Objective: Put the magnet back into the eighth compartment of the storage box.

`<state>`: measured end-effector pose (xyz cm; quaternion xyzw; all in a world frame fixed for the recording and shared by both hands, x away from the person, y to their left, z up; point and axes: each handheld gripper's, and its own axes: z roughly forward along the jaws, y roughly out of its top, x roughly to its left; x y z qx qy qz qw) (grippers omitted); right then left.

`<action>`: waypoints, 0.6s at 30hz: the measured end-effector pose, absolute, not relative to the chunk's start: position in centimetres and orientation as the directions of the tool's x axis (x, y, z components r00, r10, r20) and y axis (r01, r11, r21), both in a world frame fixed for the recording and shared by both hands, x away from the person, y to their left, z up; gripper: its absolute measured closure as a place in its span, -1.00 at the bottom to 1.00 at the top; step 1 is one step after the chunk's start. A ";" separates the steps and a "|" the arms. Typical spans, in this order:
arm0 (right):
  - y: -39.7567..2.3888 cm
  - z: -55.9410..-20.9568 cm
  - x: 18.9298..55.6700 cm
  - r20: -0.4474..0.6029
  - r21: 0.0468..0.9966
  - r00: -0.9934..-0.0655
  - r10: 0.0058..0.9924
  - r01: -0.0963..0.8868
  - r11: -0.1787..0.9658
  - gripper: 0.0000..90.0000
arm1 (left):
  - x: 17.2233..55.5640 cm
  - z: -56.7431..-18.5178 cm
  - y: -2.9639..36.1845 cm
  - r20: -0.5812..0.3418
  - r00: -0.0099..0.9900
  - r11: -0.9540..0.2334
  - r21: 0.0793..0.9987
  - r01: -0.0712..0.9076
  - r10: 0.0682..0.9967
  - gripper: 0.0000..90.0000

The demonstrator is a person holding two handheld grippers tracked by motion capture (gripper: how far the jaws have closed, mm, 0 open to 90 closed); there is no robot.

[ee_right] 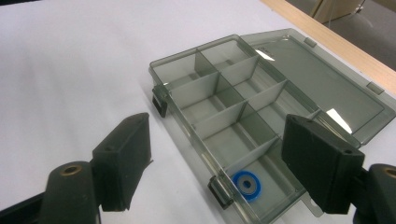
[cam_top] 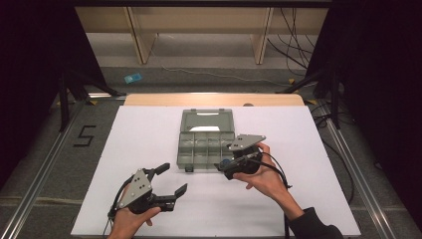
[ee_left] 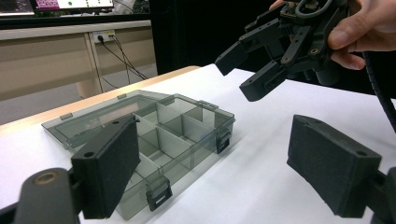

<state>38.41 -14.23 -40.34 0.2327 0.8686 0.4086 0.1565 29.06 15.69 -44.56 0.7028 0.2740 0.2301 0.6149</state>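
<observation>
A smoky clear plastic organiser box (cam_top: 199,149) lies open mid-table, its lid (cam_top: 207,121) folded flat toward the far edge. Dividers split it into several compartments. In the right gripper view a blue ring with a grey centre (ee_right: 246,184) lies in the box's (ee_right: 224,140) nearest corner compartment. My right gripper (ee_right: 222,163) hovers over that corner, open, with nothing between its pads. The high view shows this right gripper (cam_top: 223,167) at the box's front right corner. My left gripper (cam_top: 172,179) rests open and empty on the table, in front of the box and to its left.
A white sheet (cam_top: 149,134) covers the table, with bare room on both sides of the box. A wooden strip (cam_top: 149,99) runs along the far edge. In the left gripper view the right gripper (ee_left: 240,74) hangs above the table, right of the box (ee_left: 182,126).
</observation>
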 end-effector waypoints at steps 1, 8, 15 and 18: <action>-14.3 -40.4 38.4 -0.082 0.787 -0.843 0.531 0.273 0.554 -0.44 | 29.1 -44.6 15.7 -0.014 0.745 -0.092 0.990 0.102 0.667 -0.63; -15.0 -40.6 37.8 -0.057 0.812 -0.840 0.540 0.275 0.515 -0.45 | 29.1 -44.6 15.7 -0.018 0.744 -0.091 0.990 0.105 0.668 -0.63; -15.5 -40.8 37.2 -0.032 0.840 -0.840 0.542 0.272 0.470 -0.48 | 29.1 -44.6 15.7 -0.018 0.744 -0.090 0.990 0.105 0.668 -0.63; -15.7 -41.0 36.9 -0.024 0.841 -0.840 0.542 0.276 0.465 -0.50 | 29.1 -44.6 15.7 -0.014 0.745 -0.093 0.990 0.102 0.667 -0.63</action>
